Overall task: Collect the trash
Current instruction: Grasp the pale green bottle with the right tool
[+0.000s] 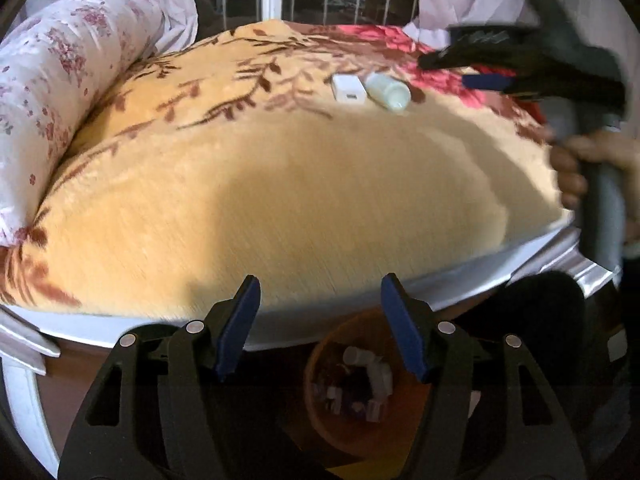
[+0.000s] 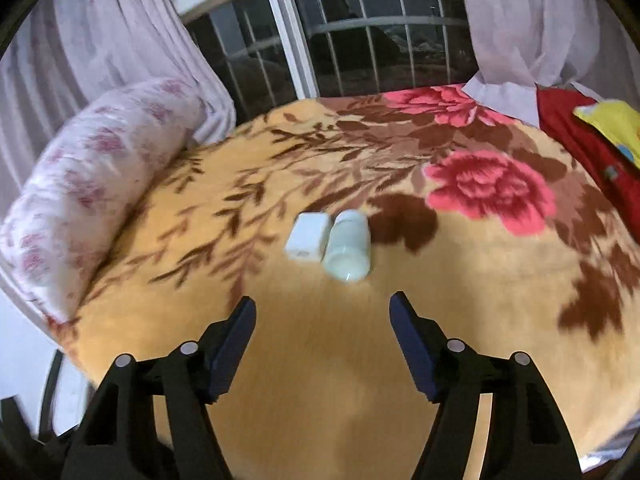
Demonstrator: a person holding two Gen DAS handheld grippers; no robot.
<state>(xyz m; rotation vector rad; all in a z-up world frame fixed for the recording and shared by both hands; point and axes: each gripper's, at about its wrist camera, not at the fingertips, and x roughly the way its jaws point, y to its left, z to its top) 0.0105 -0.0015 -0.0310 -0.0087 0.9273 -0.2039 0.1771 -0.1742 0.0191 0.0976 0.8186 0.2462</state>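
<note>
Fingers of left gripper point(image 1: 320, 292) and right gripper point(image 2: 322, 312) apart, nothing between. Floral blanket point(image 2: 360, 360) covers bed. Orange bin point(image 1: 340, 432) beside bed, scraps inside. Pale bottle point(image 2: 348, 246) lies touching white box point(image 2: 308, 236) mid-blanket.

On the blanket point(image 2: 360, 360) I count two items: one white box point(image 2: 307, 237) and one pale bottle point(image 2: 349, 245), touching. I see one floral bolster point(image 2: 96, 192), one orange bin point(image 1: 360, 396), and two curtains point(image 2: 104, 40).
</note>
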